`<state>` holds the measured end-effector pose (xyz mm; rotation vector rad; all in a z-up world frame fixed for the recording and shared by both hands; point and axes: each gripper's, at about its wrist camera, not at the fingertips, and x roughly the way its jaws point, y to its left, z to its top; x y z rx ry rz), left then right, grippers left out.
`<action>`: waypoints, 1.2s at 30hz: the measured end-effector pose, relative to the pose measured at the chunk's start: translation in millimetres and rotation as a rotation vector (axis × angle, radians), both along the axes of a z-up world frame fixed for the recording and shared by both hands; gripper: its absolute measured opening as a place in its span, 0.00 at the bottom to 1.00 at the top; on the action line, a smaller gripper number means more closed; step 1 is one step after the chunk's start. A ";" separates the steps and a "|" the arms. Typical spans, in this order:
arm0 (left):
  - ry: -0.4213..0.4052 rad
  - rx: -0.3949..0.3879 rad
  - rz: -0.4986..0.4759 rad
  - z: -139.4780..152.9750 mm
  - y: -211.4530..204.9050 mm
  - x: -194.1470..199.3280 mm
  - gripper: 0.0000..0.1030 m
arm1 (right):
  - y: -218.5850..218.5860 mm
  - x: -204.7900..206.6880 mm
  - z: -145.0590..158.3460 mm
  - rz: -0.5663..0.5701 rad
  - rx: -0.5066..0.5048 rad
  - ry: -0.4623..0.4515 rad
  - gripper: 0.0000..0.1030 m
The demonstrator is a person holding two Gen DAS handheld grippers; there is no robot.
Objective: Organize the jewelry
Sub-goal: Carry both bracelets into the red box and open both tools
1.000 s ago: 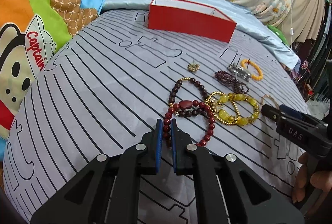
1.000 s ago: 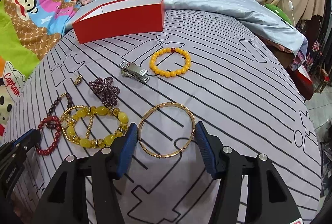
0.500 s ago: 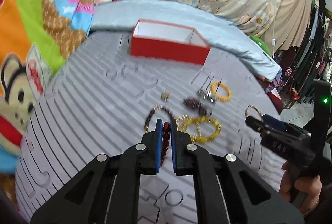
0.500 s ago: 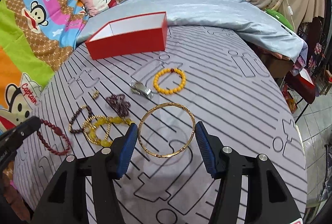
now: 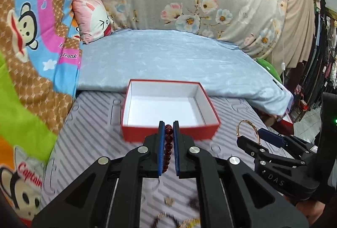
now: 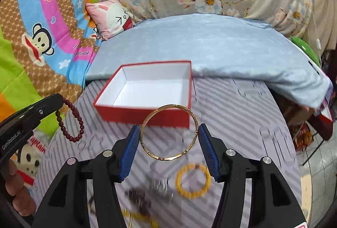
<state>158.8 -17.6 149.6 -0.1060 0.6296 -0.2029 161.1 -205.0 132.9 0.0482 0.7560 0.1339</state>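
Only the right wrist view shows the dark red bead bracelet [image 6: 70, 120] dangling as a loop from the left gripper [image 5: 168, 139], clamped on it. The right gripper [image 6: 168, 143] pinches a gold bangle [image 6: 169, 132] across its width. Both hang over a grey striped bedsheet [image 6: 231, 112], near the open red box [image 6: 147, 91], white inside.

Dark-red bead bracelet [image 6: 70, 120] and gold bangle [image 6: 169, 132] held aloft before open red box [image 6: 145, 91].
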 end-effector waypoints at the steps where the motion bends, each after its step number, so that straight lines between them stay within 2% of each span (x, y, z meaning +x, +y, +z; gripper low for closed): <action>1: 0.002 -0.002 -0.001 -0.2 0.2 14.4 0.07 | 4.3 18.0 0.5 0.004 -0.012 -0.003 0.54; 9: 0.018 0.064 0.024 -16.6 -8.0 125.6 0.07 | 21.1 134.2 -15.5 0.027 -0.036 0.010 0.54; 11: 0.037 0.069 0.035 -26.5 -10.1 148.3 0.07 | 23.1 150.9 -23.3 0.026 -0.037 0.022 0.54; 17: 0.070 0.098 0.041 -51.0 -13.0 185.0 0.07 | 27.2 191.2 -46.5 0.021 -0.032 0.067 0.54; 24: 0.112 0.110 0.057 -72.3 -11.5 207.4 0.08 | 33.8 208.3 -62.5 0.030 -0.047 0.092 0.54; 26: 0.121 0.094 0.083 -75.4 -8.6 211.6 0.19 | 35.5 209.5 -64.0 0.029 -0.063 0.088 0.55; 27: 0.125 0.086 0.093 -75.7 -6.6 212.1 0.39 | 35.5 208.8 -64.0 0.021 -0.080 0.083 0.58; 28: 0.116 0.086 0.110 -74.3 -4.4 210.6 0.50 | 35.7 206.5 -62.6 0.016 -0.096 0.072 0.60; 33: 0.076 0.105 0.127 -61.1 2.2 191.1 0.51 | 27.2 187.0 -47.6 0.007 -0.076 0.051 0.60; 36: 0.067 0.105 0.124 -52.1 5.9 166.0 0.51 | 17.8 158.5 -35.3 0.006 -0.057 0.033 0.61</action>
